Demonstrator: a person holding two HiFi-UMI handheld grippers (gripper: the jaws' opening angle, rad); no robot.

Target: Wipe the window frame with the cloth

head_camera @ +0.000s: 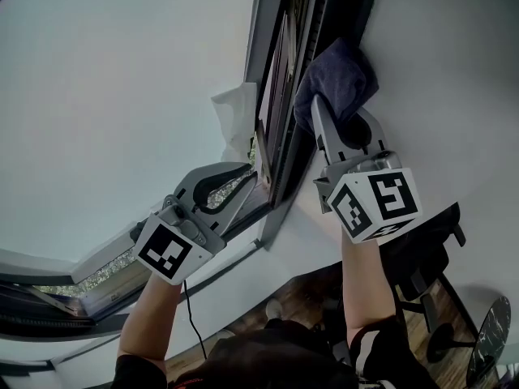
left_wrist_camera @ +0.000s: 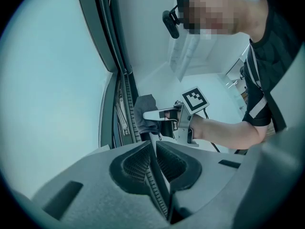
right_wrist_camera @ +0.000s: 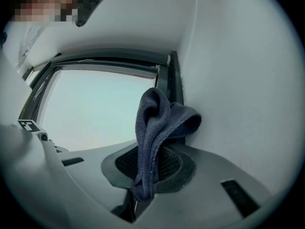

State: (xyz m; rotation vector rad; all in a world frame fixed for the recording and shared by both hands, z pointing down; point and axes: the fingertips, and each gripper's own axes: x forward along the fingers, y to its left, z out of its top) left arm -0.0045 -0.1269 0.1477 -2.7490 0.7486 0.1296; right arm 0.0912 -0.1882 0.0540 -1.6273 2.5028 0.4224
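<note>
White wall (head_camera: 454,71) rising on my right, black chair (head_camera: 423,250) standing on wood floor (head_camera: 304,294) beneath me, thin cable (head_camera: 191,316) hanging down.

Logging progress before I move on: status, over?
Left gripper shut on window sash. Right gripper shut on cloth, pressed to window frame. Nothing seen blocking.

No legible text, number, brand or sign in any of your views; nearest items listed below. Left marker cube (head_camera: 168,252): one face showing, black-and-white square pattern, no letters. Right marker cube (head_camera: 377,203): two faces showing, same kind of pattern, no letters; it also shows in your left gripper view, equally unreadable as text.
</note>
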